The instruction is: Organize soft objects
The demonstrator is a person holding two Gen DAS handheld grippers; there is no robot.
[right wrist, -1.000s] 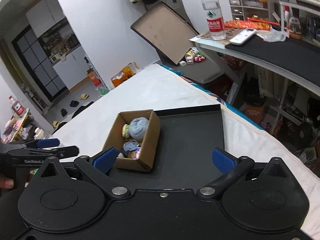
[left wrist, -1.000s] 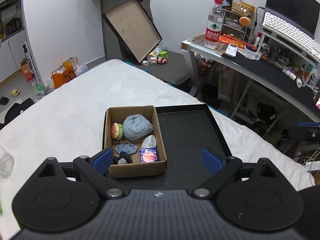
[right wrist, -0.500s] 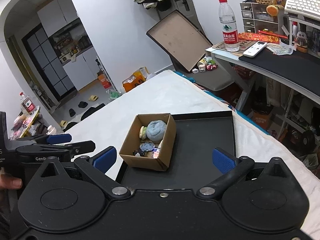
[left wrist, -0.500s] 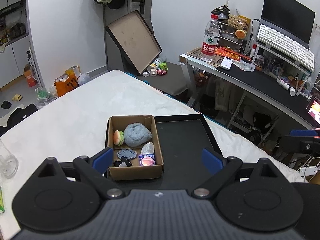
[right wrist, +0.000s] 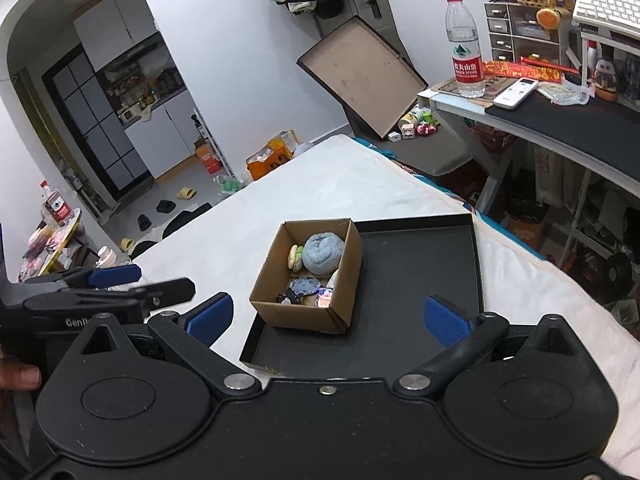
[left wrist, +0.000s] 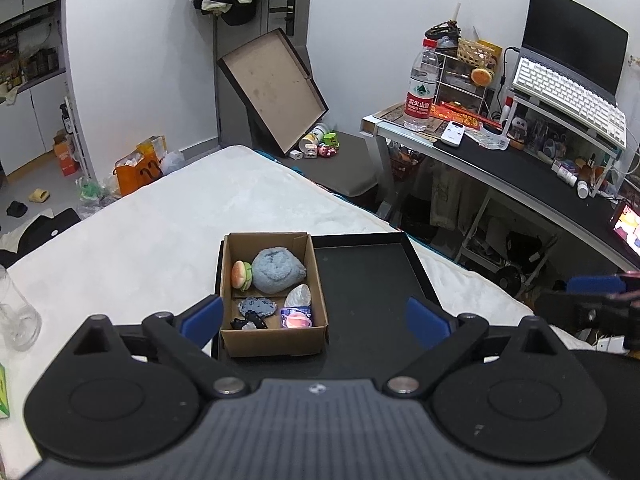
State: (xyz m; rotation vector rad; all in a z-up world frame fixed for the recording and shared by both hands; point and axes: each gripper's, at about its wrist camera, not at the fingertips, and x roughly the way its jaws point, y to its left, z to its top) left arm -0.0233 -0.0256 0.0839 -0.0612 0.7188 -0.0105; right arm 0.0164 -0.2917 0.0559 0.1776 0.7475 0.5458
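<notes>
A small cardboard box (left wrist: 276,346) stands on the left part of a black tray (left wrist: 372,280) on the white bed. It holds a blue plush ball (left wrist: 277,270), a burger plush (left wrist: 241,275), a dark blue patch (left wrist: 257,306), a pale wrapped item (left wrist: 299,296) and a pink packet (left wrist: 297,318). The box (right wrist: 304,316), the tray (right wrist: 420,264) and the blue ball (right wrist: 323,255) also show in the right wrist view. My left gripper (left wrist: 314,318) is open and empty, held back above the tray's near edge. My right gripper (right wrist: 328,316) is open and empty, also above the near edge.
A clear glass (left wrist: 16,312) stands on the bed at the left. A desk (left wrist: 500,160) with a water bottle (left wrist: 418,88), remote and keyboard is at the right. A large open box lid (left wrist: 272,88) leans against the wall behind the bed.
Both grippers have pulled back and risen, so the box and tray look smaller and farther away. Both stay open and empty.
</notes>
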